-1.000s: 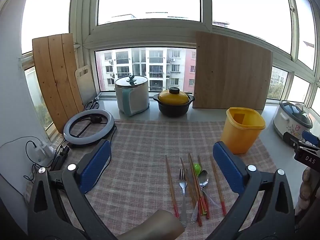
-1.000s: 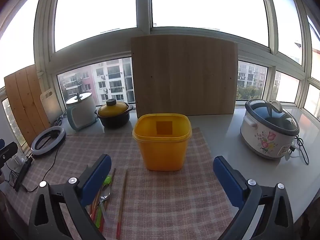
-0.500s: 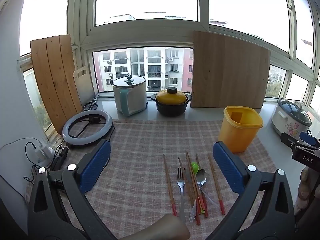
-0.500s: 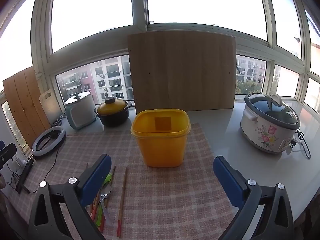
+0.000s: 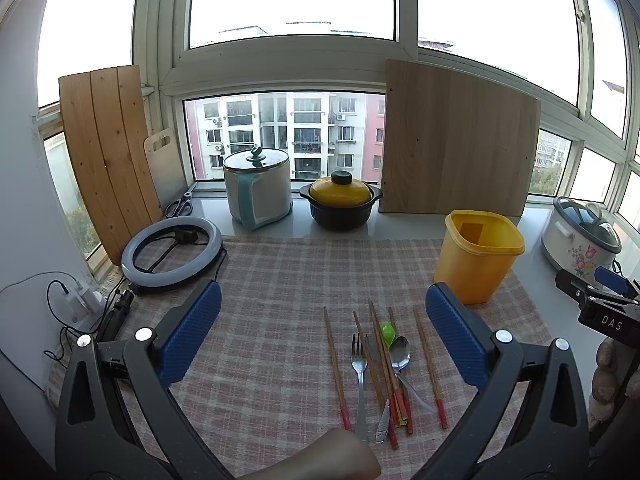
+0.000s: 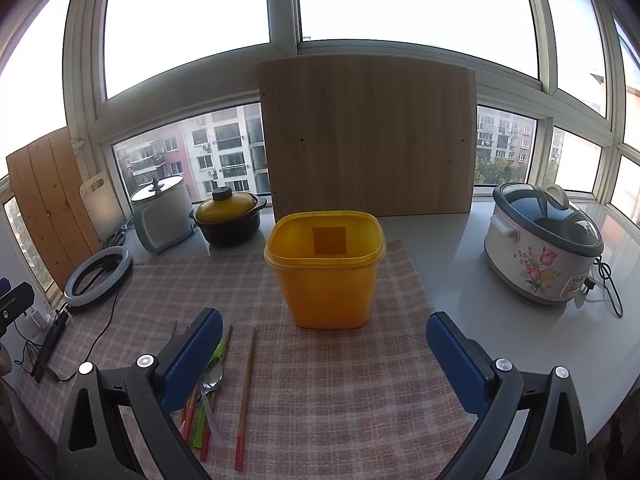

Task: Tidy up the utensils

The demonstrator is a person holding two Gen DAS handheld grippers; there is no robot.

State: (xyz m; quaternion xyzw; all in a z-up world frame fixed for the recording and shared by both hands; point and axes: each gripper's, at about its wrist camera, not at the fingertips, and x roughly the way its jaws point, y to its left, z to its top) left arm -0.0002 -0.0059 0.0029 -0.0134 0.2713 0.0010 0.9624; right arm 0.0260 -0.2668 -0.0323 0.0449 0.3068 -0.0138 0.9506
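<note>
Closer now, right gripper (image 5: pixel 608 304) reads "DAS".

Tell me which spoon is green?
The plastic spoon with the bright green bowl, lying among the chopsticks. The other spoon beside it is shiny metal.

Daylight floods in through the windows (image 5: pixel 292 4) at the back, and the sky panes are blown out to pure white with no detail. The indoor scene is evenly lit and fairly bright, though things standing against the glass read darker: the big wooden board (image 6: pixel 368 136) is backlit. Shadows on the checked cloth (image 5: pixel 280 280) are soft and faint. The white counter (image 6: pixel 472 280) at the right edge carries a pale sheen. Both fisheye views bend the window frames strongly near the edges, and the corners fall to black vignette. Focus is sharp throughout; no motion blur shows.
</note>
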